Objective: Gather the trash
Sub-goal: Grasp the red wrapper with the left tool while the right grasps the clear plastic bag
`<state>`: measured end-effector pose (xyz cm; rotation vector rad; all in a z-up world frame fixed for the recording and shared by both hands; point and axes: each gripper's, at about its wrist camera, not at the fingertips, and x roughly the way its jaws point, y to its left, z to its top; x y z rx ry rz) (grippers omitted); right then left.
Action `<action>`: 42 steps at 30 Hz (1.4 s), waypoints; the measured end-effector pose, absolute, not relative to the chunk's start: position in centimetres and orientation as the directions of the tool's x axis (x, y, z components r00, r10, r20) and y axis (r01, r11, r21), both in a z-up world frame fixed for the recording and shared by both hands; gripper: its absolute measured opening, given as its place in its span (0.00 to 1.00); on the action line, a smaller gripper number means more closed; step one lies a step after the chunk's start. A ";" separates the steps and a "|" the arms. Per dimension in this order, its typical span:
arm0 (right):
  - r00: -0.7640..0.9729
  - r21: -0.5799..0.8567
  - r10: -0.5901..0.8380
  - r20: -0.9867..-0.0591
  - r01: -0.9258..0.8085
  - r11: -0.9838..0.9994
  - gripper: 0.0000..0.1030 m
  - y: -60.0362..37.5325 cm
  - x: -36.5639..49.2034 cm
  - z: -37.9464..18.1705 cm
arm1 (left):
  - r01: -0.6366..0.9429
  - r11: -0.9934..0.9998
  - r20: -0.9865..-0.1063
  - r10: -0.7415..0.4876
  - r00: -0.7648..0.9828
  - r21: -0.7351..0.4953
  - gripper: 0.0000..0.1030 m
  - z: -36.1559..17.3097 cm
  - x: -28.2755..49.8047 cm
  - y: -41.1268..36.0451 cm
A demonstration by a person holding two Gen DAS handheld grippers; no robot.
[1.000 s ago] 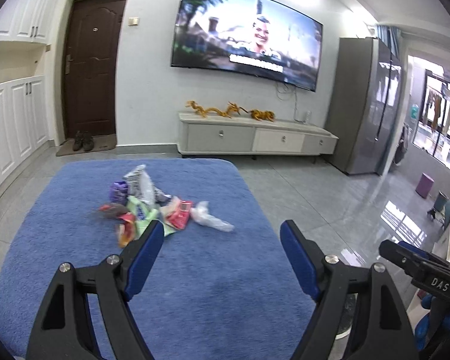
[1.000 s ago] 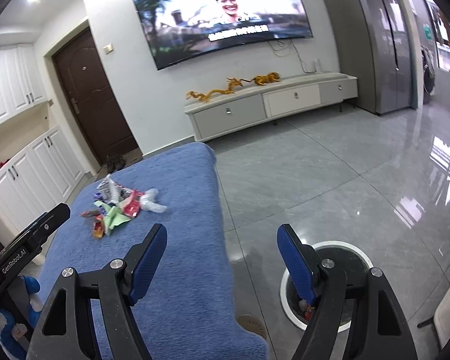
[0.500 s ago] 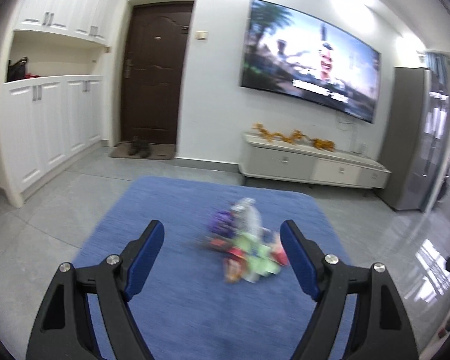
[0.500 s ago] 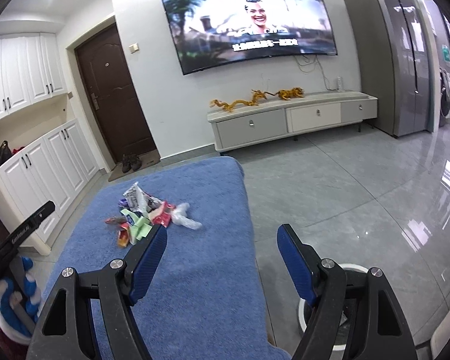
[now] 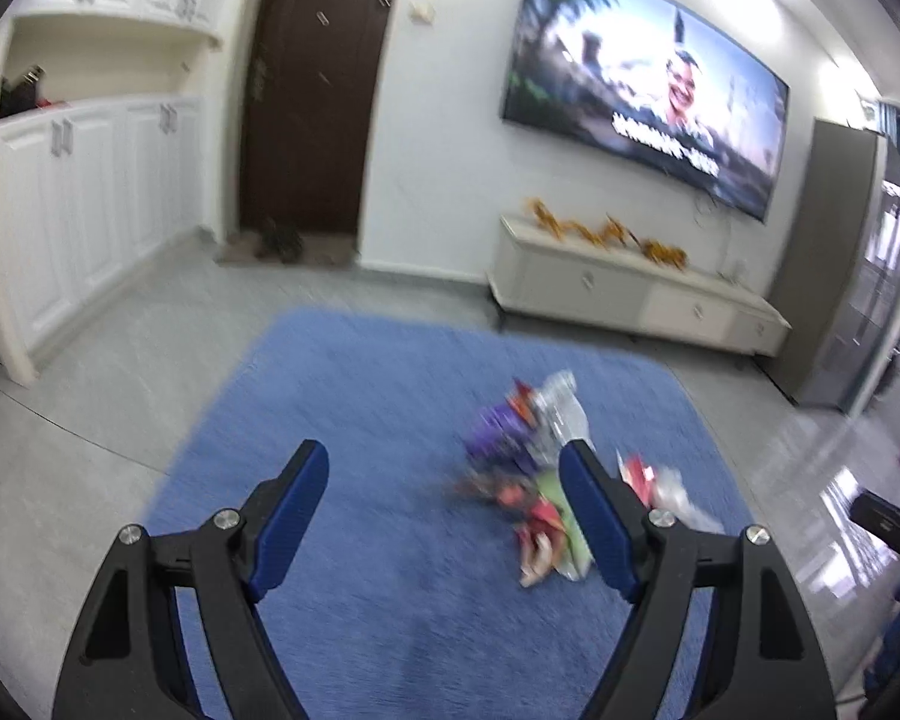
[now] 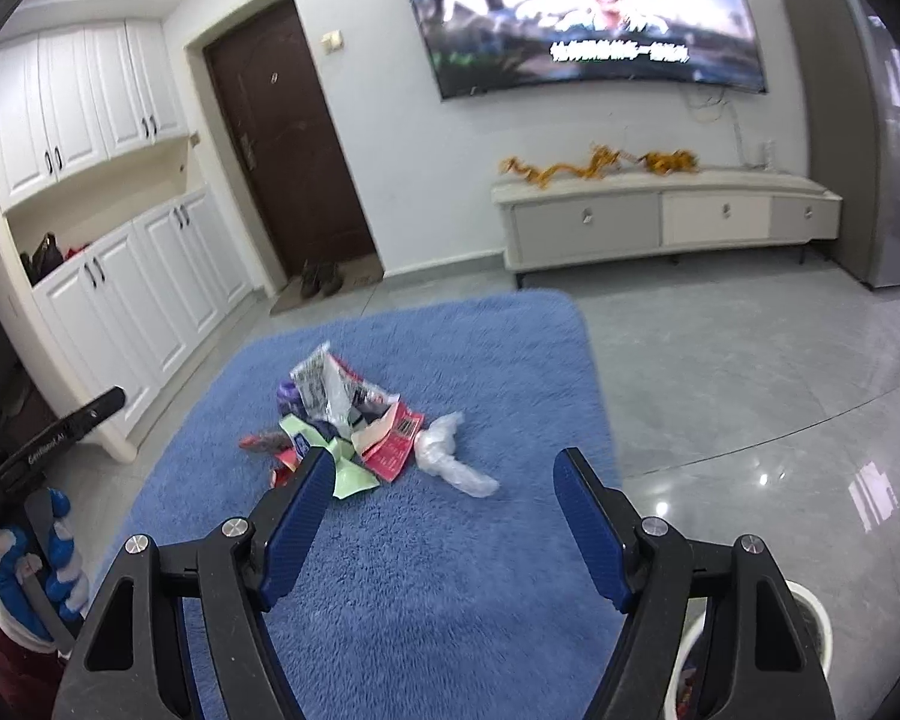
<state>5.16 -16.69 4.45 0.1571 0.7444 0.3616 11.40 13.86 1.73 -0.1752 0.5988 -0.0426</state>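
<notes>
A heap of trash [image 6: 354, 420] lies on a blue rug [image 6: 450, 570]: coloured wrappers, a green paper, a red packet and a crumpled clear plastic bag [image 6: 450, 456]. In the left wrist view the same heap [image 5: 546, 468] is blurred, partly behind my right finger. My left gripper [image 5: 444, 516] is open and empty above the rug. My right gripper [image 6: 444, 522] is open and empty, just short of the heap. A white round bin [image 6: 810, 612] stands on the floor at the lower right, mostly hidden by the right gripper.
Grey tiled floor [image 6: 750, 360] surrounds the rug. A white TV cabinet [image 6: 660, 222] stands against the far wall under a TV. White cupboards [image 6: 120, 276] line the left side beside a dark door. The left gripper and a gloved hand [image 6: 36, 540] show at the left edge.
Both grippers have swung and moved closer to the heap. The left view turned back right, so the heap now sits by its right finger. Both jaws stay open.
</notes>
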 end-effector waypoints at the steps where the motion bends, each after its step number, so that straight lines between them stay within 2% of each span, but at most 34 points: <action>1: 0.667 0.265 0.377 -0.643 -0.269 0.926 0.70 -16.4 5.6 3.8 | 0.001 0.983 -0.572 -0.107 0.813 -0.182 0.73 1.0 12.0 13.5; 6: 0.608 0.276 0.397 -0.688 -0.286 0.917 0.70 -15.0 8.8 0.3 | 0.059 0.981 -0.638 -0.166 0.752 -0.185 0.64 -2.7 15.5 11.5; 13: 0.547 0.282 0.415 -0.727 -0.312 0.907 0.67 -13.1 12.6 -3.1 | 0.107 0.975 -0.681 -0.211 0.701 -0.192 0.52 -5.6 19.0 9.4; 15: 0.533 0.288 0.420 -0.735 -0.314 0.904 0.65 -12.7 13.4 -3.9 | 0.118 0.974 -0.696 -0.221 0.684 -0.193 0.44 -6.4 19.9 9.1; 17: 0.522 0.289 0.421 -0.742 -0.317 0.903 0.61 -12.3 13.9 -4.5 | 0.125 0.969 -0.705 -0.240 0.668 -0.211 0.30 -7.1 20.7 9.0; 19: 0.506 0.296 0.430 -0.748 -0.327 0.898 0.52 -12.0 14.3 -5.1 | 0.130 0.961 -0.709 -0.268 0.653 -0.243 0.20 -7.8 21.4 9.3; 22: 0.483 0.292 0.432 -0.762 -0.339 0.894 0.37 -11.3 14.9 -5.8 | 0.139 0.947 -0.695 -0.308 0.650 -0.289 0.12 -8.0 21.7 9.7; 25: 0.470 0.293 0.436 -0.768 -0.348 0.891 0.24 -11.0 14.9 -6.1 | 0.141 0.948 -0.679 -0.305 0.668 -0.287 0.11 -7.6 20.9 9.9; 33: 0.506 0.338 0.464 -0.727 -0.324 0.884 0.23 -12.6 11.8 -4.0 | 0.111 0.946 -0.635 -0.287 0.717 -0.303 0.10 -4.9 16.2 12.3; 42: 0.576 0.359 0.475 -0.665 -0.312 0.880 0.23 -15.4 5.2 0.4 | 0.172 0.944 -0.591 -0.312 0.744 -0.283 0.10 -1.5 10.3 11.0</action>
